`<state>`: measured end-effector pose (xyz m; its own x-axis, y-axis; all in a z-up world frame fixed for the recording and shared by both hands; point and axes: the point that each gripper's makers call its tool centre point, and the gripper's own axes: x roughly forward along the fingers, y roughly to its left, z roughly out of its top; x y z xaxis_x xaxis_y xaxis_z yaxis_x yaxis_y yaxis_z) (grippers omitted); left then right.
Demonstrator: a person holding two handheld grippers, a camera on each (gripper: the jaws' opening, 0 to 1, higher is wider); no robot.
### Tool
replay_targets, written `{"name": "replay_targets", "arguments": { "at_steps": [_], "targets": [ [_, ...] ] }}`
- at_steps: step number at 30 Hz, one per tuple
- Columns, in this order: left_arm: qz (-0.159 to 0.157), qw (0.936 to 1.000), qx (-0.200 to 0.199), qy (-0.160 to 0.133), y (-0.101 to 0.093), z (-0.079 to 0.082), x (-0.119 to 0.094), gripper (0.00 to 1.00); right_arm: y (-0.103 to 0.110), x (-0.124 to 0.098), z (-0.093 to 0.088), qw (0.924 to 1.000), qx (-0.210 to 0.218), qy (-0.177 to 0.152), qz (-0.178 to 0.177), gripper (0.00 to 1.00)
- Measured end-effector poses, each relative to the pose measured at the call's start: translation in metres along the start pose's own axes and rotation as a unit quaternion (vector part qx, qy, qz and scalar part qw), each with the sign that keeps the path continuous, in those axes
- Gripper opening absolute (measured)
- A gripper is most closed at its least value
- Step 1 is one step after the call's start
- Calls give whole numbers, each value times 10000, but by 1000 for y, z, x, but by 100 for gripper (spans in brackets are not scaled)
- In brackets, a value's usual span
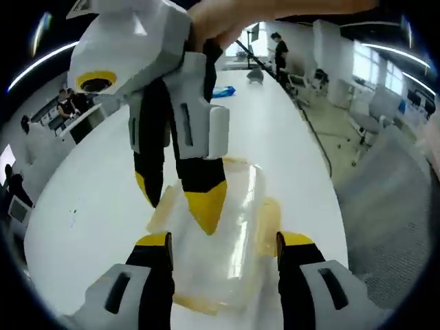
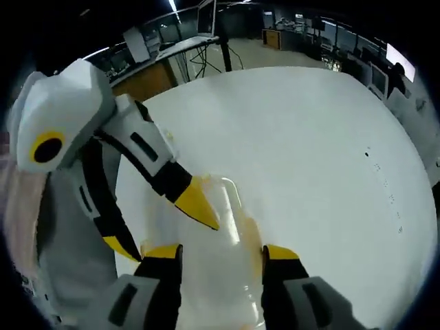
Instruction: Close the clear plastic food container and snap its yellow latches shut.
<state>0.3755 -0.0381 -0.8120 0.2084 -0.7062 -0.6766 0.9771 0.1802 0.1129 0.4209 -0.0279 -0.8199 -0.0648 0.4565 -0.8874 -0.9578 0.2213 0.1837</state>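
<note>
While the container [image 1: 220,240] sat on the white worktop [image 1: 89,206], the left gripper [image 1: 223,251] had its jaws wide around it, and the right gripper [image 1: 182,199] pressed open jaws on its lid.

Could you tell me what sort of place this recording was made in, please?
Probably an open-plan office or lab: a long white table holds the clear container, desks with monitors line the background, and people work at stations under ceiling strip lights.
</note>
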Motion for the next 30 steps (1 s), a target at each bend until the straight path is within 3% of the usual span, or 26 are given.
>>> {"name": "replay_targets", "arguments": {
  "at_steps": [2, 3, 7, 17, 21, 26, 27, 28, 30],
  "targets": [
    [233, 9994, 257, 72, 5, -1, 1, 54, 1, 1, 1, 9999, -3, 68, 122, 45],
    [135, 9997, 205, 35, -1, -1, 3, 54, 0, 2, 1, 9998, 5, 103, 173, 45],
    [236, 9977, 634, 15, -2, 0, 6, 52, 0, 3, 0, 9993, -5, 257, 268, 45],
    [168, 9981, 500, 309, -2, 0, 9, 47, 1, 8, 0, 9952, -77, 809, 547, 43],
    [173, 9984, 436, 323, -1, -1, 8, 47, 0, 9, -1, 9942, -82, 859, 643, 42],
    [195, 9982, 416, 379, -1, -2, 9, 47, 0, 12, -2, 9914, 47, 945, 908, 42],
    [163, 9985, 408, 330, -1, 1, 10, 47, 10, 9, -7, 9868, 205, 1135, 1134, 41],
    [204, 9985, 367, 351, 0, 0, 9, 47, 2, 9, -1, 9900, 78, 986, 1002, 41],
    [220, 9985, 357, 339, -1, 1, 9, 47, 3, 7, -1, 9899, 28, 1001, 1000, 41]
  ]
}}
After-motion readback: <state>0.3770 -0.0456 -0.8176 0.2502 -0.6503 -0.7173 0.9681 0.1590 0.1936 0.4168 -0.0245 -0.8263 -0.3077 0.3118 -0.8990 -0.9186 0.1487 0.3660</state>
